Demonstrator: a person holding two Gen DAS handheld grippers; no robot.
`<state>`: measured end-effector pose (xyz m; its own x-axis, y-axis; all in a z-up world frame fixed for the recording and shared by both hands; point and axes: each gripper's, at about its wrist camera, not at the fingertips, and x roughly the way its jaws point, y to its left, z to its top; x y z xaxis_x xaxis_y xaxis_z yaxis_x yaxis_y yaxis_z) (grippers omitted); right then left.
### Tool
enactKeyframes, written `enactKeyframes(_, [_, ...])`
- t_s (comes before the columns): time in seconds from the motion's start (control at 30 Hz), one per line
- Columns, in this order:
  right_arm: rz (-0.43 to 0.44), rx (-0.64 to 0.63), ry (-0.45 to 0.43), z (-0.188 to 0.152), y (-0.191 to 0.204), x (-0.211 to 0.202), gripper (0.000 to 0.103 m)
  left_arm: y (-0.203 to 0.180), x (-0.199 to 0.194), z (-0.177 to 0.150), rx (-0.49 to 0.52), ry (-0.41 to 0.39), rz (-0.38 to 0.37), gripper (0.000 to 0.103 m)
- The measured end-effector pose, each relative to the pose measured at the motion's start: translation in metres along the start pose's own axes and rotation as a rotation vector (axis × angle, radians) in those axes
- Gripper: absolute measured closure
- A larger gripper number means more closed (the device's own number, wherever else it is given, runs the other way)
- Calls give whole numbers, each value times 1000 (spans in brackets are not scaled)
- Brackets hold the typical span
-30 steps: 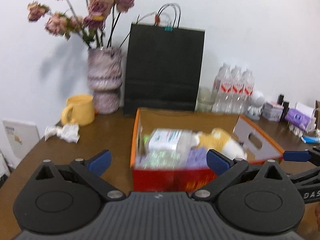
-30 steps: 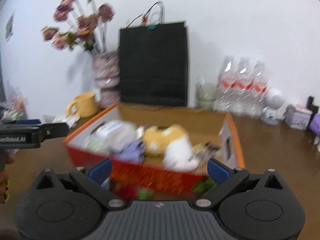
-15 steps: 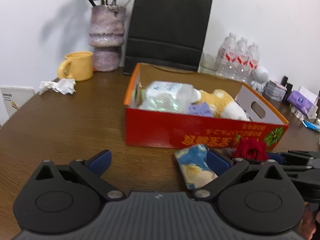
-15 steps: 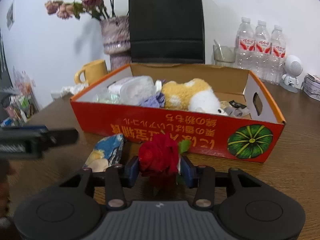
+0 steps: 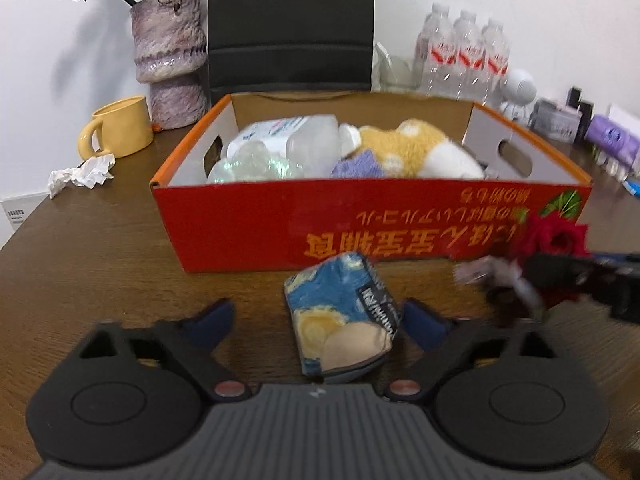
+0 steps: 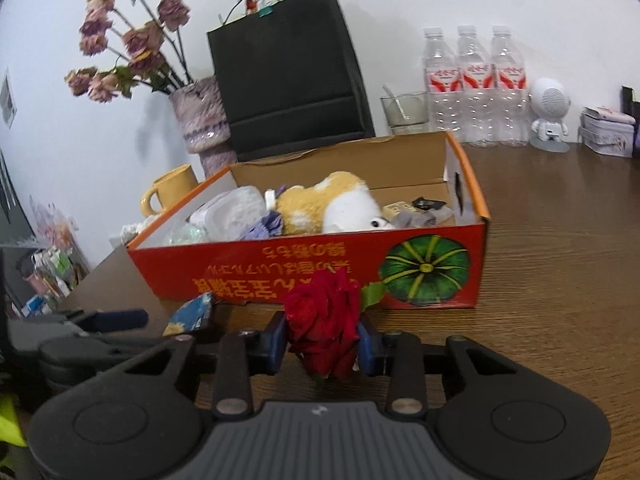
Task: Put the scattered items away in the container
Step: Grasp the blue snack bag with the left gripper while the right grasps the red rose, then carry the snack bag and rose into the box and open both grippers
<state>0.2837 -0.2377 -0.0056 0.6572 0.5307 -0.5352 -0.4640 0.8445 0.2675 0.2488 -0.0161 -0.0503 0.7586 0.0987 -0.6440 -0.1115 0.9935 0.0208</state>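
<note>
A red cardboard box (image 5: pixel 260 224) stands mid-table with a clear bottle, a plush toy and small items in it. In front of it lies a blue and yellow pouch (image 5: pixel 336 312). My left gripper (image 5: pixel 318 322) straddles the pouch with its jaws closing. Its right pad is close to the pouch, and its left pad is well clear. A red rose (image 6: pixel 324 316) sits low over the table by the box front (image 6: pixel 280 268), with my right gripper (image 6: pixel 322 340) shut on it. The rose (image 5: pixel 554 236) also shows at the right of the left wrist view.
Left of the box are a yellow mug (image 5: pixel 120 128) and crumpled tissue (image 5: pixel 82 172). Along the wall stand a vase (image 5: pixel 170 56), a black paper bag (image 5: pixel 288 24) and water bottles (image 5: pixel 464 52). A white figurine (image 6: pixel 550 114) and small tins sit at the far right.
My left gripper came down from above the box to the pouch, and its jaws narrowed around it. My right gripper shut on the rose and has since rolled slightly with it.
</note>
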Motion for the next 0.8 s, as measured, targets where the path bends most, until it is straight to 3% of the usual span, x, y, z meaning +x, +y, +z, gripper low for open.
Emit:
enactKeyframes(0.17, [4,24,-10,0,-6,-4,69,4,0,-1,-9,-4,-20,58])
enactKeyframes(0.27, [15,30,-17,0,-8,-6,69,8,-4,-2,-29,-14,-43,73])
enactKeyframes(0.47, [31,60,-42,1,-13,-15,69,20,-15,-3,-64,-55,-52,82])
enactKeyframes(0.8, [39,85,-71,-1,-13,-28,69,23,-38,-6,-70,-107,-79,84])
